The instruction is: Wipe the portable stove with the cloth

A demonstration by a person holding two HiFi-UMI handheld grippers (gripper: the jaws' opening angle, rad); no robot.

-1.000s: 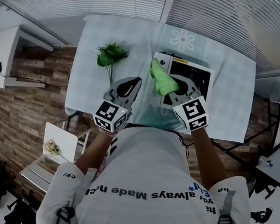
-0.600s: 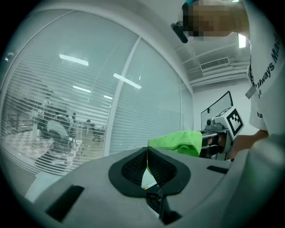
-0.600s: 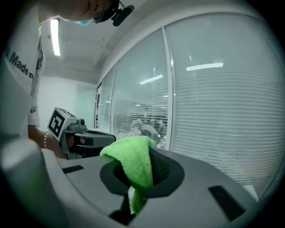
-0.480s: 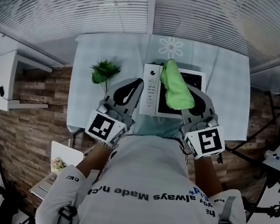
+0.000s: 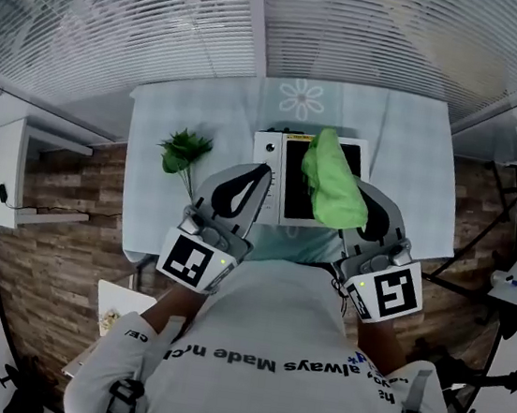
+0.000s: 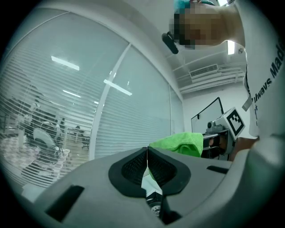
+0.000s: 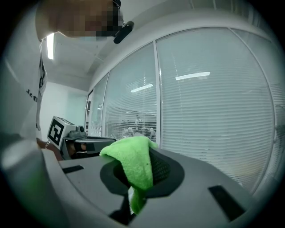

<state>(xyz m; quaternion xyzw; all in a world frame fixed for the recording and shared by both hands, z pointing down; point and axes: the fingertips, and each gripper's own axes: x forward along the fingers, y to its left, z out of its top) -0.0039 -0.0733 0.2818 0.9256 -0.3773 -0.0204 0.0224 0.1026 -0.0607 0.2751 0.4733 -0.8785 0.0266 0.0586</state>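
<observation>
In the head view the portable stove [image 5: 292, 183], white with a dark top, sits on the pale table [image 5: 157, 112]. My right gripper [image 5: 359, 197] is shut on the green cloth [image 5: 331, 188], which drapes over the stove's top from above. The right gripper view shows the cloth [image 7: 136, 167] pinched between the jaws and folded over them, lifted toward the window. My left gripper [image 5: 259, 174] is shut with nothing in it, held up near the stove's left edge. In the left gripper view the left gripper [image 6: 147, 153] has its pads pressed together, with the cloth [image 6: 178, 143] beyond.
A small green plant [image 5: 184, 152] stands on the table left of the stove. Window blinds [image 5: 376, 32] run behind the table. A white shelf unit [image 5: 4, 167] is at the left, and a brick-pattern floor [image 5: 64, 251] lies below.
Both grippers have drawn back toward my body and tilted up. The cloth has lifted with the right gripper and now hangs over the stove's right part.
</observation>
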